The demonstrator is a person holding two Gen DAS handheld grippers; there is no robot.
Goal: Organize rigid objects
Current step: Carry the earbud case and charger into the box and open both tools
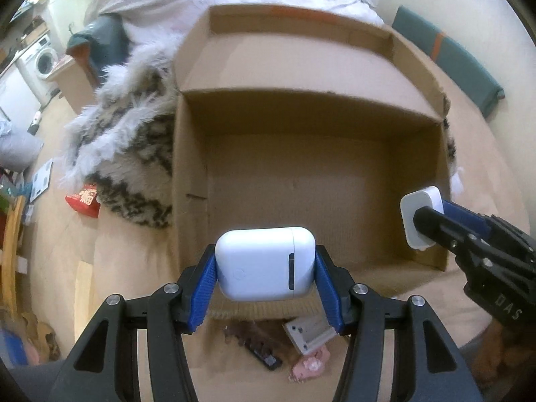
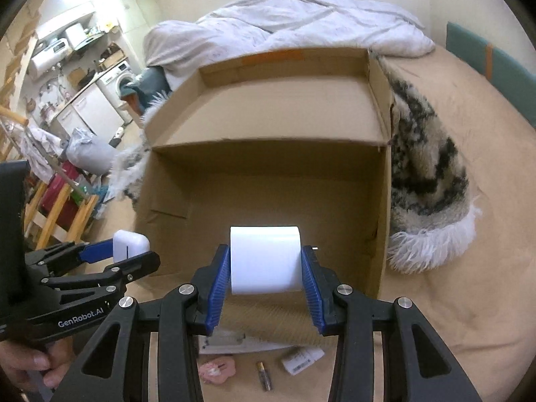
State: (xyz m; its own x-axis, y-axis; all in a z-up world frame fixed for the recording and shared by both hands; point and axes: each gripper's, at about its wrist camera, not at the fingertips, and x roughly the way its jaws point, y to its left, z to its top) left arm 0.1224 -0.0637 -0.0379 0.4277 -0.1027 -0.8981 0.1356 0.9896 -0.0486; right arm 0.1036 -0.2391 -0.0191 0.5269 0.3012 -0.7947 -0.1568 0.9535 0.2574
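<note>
- Left wrist view — left gripper [image 1: 266,273] closed partway on a white earbud case [image 1: 264,263]; blue pads press its two short ends, so its long axis runs across the jaws, hinge slot facing the camera.
- Right wrist view — right gripper [image 2: 266,261] closed partway on a white plug block [image 2: 265,259], pads on its two side faces; the block stands up out of the jaws. Its prongs cannot be made out.
- Cardboard box [image 1: 187,181] — open-topped, floor bare, far flap folded back; it lies directly ahead of and below both grippers. Same box in the right wrist view [image 2: 383,201].
- Key relation — both held items sit at the box's near wall: the case just at or above the near rim, the block near the right-hand wall. Judged: neither arm is clearly nearer; each needs a short forward and downward carry.
- Side by side — the grippers are apart, not touching, left item on the left half of the opening.
- Loose items on the bed short of the box — a battery [image 2: 264,376], a pink piece [image 2: 216,372], a dark flat bar [image 1: 264,356].
- Risk, judged — the near rim may catch a held item if lowered too soon.
</note>
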